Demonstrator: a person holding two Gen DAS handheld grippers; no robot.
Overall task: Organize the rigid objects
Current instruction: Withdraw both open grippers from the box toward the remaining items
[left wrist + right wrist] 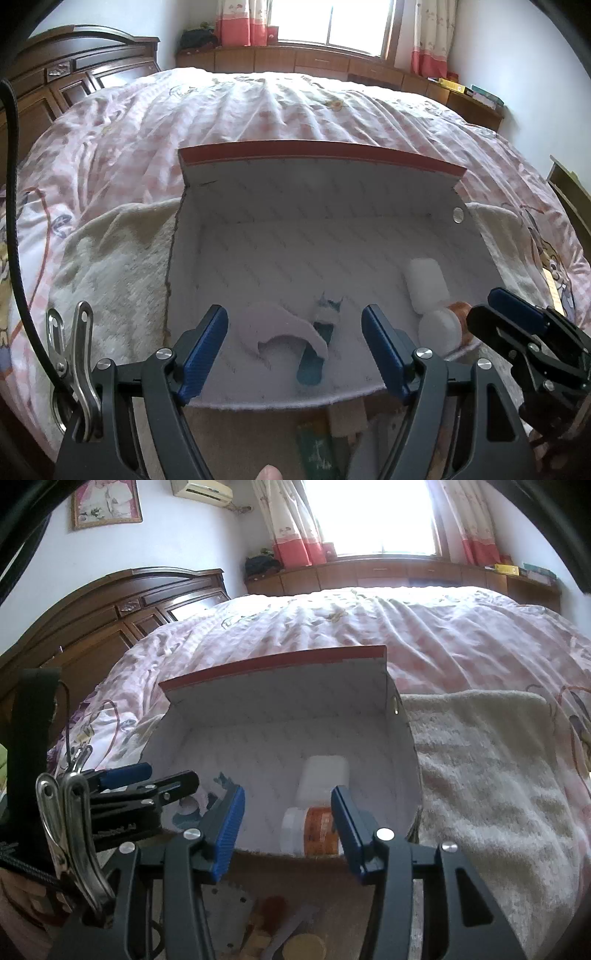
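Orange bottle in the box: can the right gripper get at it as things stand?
Probably yes. The orange bottle lies in the open box straight ahead of the right gripper, whose jaws are open and empty. The white bottle lies behind it, and the left gripper is off to the side.

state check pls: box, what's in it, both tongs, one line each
box: open, lid flap up, on the bed
white bottle: lying on its side in the box
orange jar: on its side in the box, white cap on
scoop-shaped piece: lying in the box
left tongs: open, empty
right tongs: open, not gripping the jar
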